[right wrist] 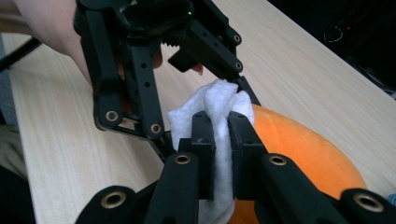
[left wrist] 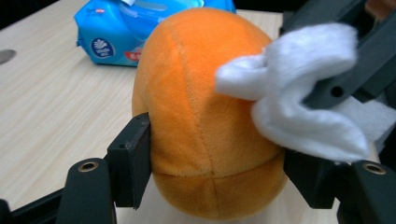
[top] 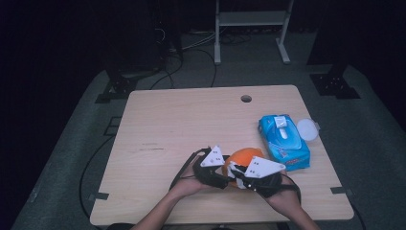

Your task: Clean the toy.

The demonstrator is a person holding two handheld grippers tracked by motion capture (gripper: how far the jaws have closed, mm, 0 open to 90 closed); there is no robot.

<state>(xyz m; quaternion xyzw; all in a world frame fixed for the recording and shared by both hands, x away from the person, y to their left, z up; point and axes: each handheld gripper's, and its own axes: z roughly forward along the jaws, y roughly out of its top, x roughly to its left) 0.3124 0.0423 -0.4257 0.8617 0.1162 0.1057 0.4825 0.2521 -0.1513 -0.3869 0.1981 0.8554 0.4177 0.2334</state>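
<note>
An orange plush toy (top: pixel 244 155) stands on the wooden table (top: pixel 182 120) near its front edge. My left gripper (left wrist: pixel 215 168) is shut on it, one pad (left wrist: pixel 133 158) against each side of its lower half (left wrist: pixel 196 116). My right gripper (right wrist: pixel 222 135) is shut on a folded white wipe (right wrist: pixel 217 105), which rests against the toy's upper side (right wrist: pixel 303 144). In the left gripper view the wipe (left wrist: pixel 299 93) lies on the toy's right flank. Both hands meet at the toy in the high view.
A blue pack of wet wipes (top: pixel 283 141) lies to the right of the toy, with a round white lid (top: pixel 307 129) beside it. A cable hole (top: pixel 246 98) sits near the table's far edge. A white metal frame (top: pixel 251 28) stands on the floor behind.
</note>
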